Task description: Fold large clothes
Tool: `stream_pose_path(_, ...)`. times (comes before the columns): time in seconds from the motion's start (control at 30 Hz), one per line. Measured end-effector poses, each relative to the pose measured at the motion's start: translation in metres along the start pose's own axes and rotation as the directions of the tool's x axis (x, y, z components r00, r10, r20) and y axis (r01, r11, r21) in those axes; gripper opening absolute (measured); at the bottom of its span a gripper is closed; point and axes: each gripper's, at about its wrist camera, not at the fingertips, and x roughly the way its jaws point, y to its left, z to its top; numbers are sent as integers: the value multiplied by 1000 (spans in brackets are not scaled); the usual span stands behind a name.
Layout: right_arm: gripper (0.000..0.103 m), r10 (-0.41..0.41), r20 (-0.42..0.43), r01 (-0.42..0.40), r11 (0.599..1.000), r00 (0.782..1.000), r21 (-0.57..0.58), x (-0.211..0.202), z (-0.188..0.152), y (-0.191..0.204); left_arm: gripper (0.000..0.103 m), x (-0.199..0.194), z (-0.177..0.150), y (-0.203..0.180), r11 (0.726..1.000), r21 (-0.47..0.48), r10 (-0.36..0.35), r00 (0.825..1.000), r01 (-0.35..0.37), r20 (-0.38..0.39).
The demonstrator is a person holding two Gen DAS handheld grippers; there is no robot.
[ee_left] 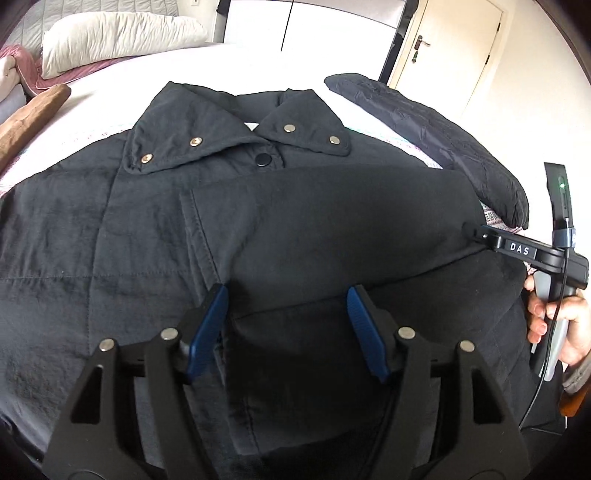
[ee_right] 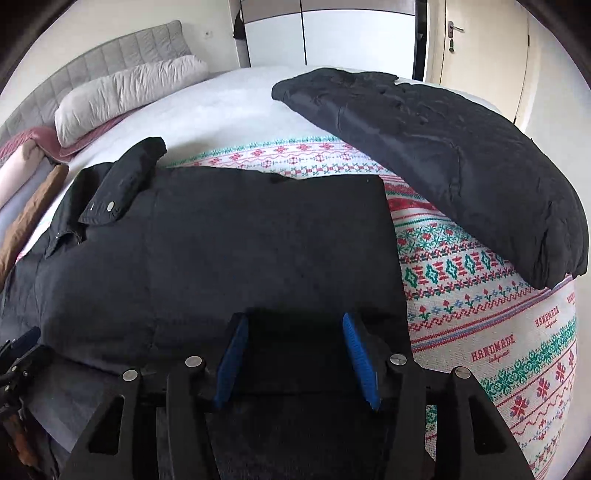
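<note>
One patterned blanket (ee_right: 480, 295) under jacket (ee_right: 221, 240).

Home bedroom: bed (ee_right: 229, 99), pillow (ee_right: 125, 92), wardrobe (ee_right: 332, 33)

A white bed (ee_right: 229, 107) fills the room, partly covered by a patterned blanket (ee_right: 480, 314) woven in red, green and white bands and printed with the word "HANDMADE". A long pale pillow (ee_right: 125, 92) lies against the grey padded headboard (ee_right: 110, 55), resting on a pink throw (ee_right: 26, 142). A brown cushion (ee_left: 31, 118) sits along the bed's far-left edge. Behind the bed stands a white wardrobe (ee_left: 314, 22), and to its right a cream door (ee_left: 454, 51) with a metal handle (ee_left: 421, 42) is shut.
</note>
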Motion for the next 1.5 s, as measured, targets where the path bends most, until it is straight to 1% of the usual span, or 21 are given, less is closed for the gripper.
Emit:
stream_pose_path(0.03,55,-18,5,18,1000,1000,9,-6,1,3,78,-6,0,2,1000,-10,25,999,-26,-21)
stream_pose_path(0.07,57,-21,2,21,1000,1000,9,-14,3,6,81,-13,-1,5,999,-19,28,999,-28,-27)
stream_pose_path(0.13,62,18,6,-18,1000,1000,-6,-34,3,15,83,-30,-5,15,999,-44,25,999,-27,-43)
stream_pose_path(0.23,70,11,8,-11,999,1000,-38,-67,0,31,84,-59,-12,35,993,-115,31,997,-39,-72)
stream_pose_path(0.4,82,40,16,-39,997,999,-67,-124,-17,56,87,-117,-27,75,975,-197,92,993,-105,-71)
stream_pose_path(0.47,84,47,10,-46,996,999,-75,-141,-26,64,96,-139,-34,93,963,-229,126,990,-139,-68)
stream_pose_path(0.53,85,73,7,-72,994,997,-81,-156,-37,72,98,-160,-42,110,952,-257,155,986,-167,-67)
stream_pose_path(0.6,86,85,5,-84,992,996,-93,-167,-46,78,98,-178,-52,129,940,-285,172,982,-186,-74)
stream_pose_path(0.73,87,68,22,-65,990,997,-122,-179,-61,89,98,-207,-77,173,909,-362,188,978,-208,-88)
stream_pose_path(0.83,87,131,42,-126,985,990,-119,-181,-74,90,98,-222,-98,209,878,-426,192,976,-218,-103)
stream_pose_path(0.87,87,153,25,-150,982,988,-117,-178,-76,91,98,-225,-105,223,867,-453,178,978,-209,-111)
stream_pose_path(0.93,87,163,-24,-165,977,986,-137,-173,-74,95,98,-231,-121,251,831,-525,149,983,-182,-104)
stream_pose_path(0.97,87,162,-14,-163,976,987,-144,-174,-73,95,98,-234,-129,266,805,-568,142,985,-170,-94)
stream_pose_path(1.03,87,160,17,-156,977,987,-142,-176,-71,95,98,-240,-145,293,746,-650,133,989,-147,-72)
stream_pose_path(1.13,87,162,4,-160,978,987,-133,-171,-71,93,98,-243,-167,326,654,-750,116,993,-97,-27)
stream_pose_path(1.2,87,151,-5,-150,981,989,-125,-166,-72,90,98,-243,-179,343,596,-798,139,990,-86,-3)
stream_pose_path(1.27,87,138,-13,-139,982,990,-127,-163,-72,89,97,-242,-190,357,543,-834,188,982,-102,2)
stream_pose_path(1.3,87,135,-14,-136,982,991,-130,-162,-73,89,95,-240,-196,364,514,-851,209,978,-109,1)
stream_pose_path(1.37,87,136,-15,-136,982,991,-132,-160,-73,88,87,-235,-205,375,461,-880,238,971,-112,1)
stream_pose_path(1.4,87,138,-18,-139,982,990,-131,-159,-73,88,84,-233,-208,380,439,-891,252,968,-113,1)
stream_pose_path(1.5,87,140,-25,-143,982,990,-123,-155,-73,86,67,-227,-215,392,378,-918,308,952,-123,-1)
